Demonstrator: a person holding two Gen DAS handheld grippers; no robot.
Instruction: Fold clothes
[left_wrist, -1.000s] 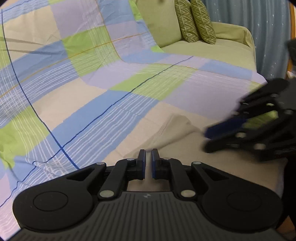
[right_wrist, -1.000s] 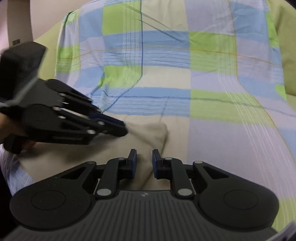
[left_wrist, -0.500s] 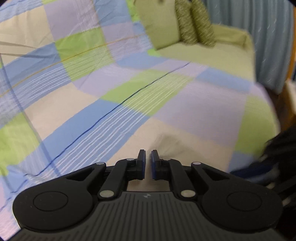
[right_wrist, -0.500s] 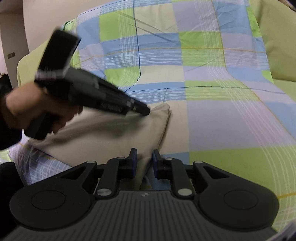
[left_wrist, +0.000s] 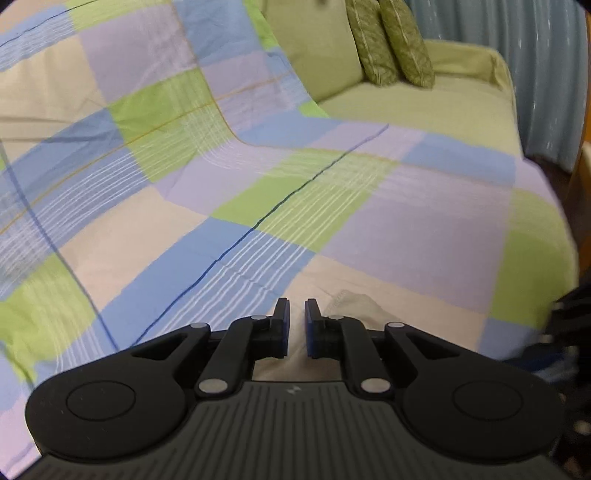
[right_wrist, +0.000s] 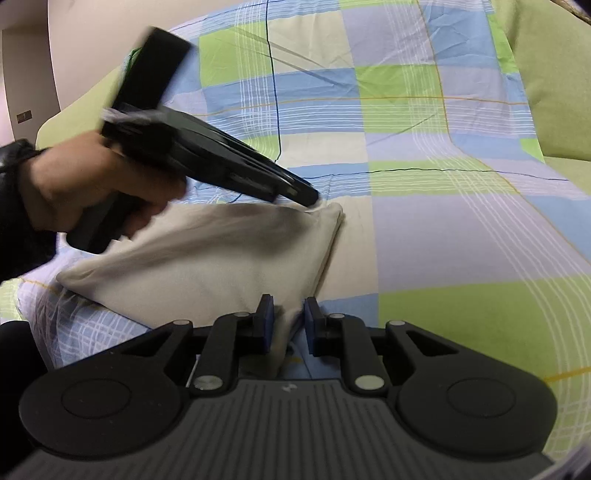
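Checked sheet (right_wrist: 424, 229) covers sofa; beige garment (right_wrist: 207, 266) lies lower left of right view, left tongs (right_wrist: 314, 199) pinching its far corner, right tongs (right_wrist: 287, 321) slightly spread around its near edge, so judged best: keep both corners level, cloth taut.

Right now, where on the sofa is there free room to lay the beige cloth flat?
Free: the checked sheet right of the beige cloth, up to the green cushion. Crowded: the near left edge, where the left gripper and the right gripper meet the cloth.
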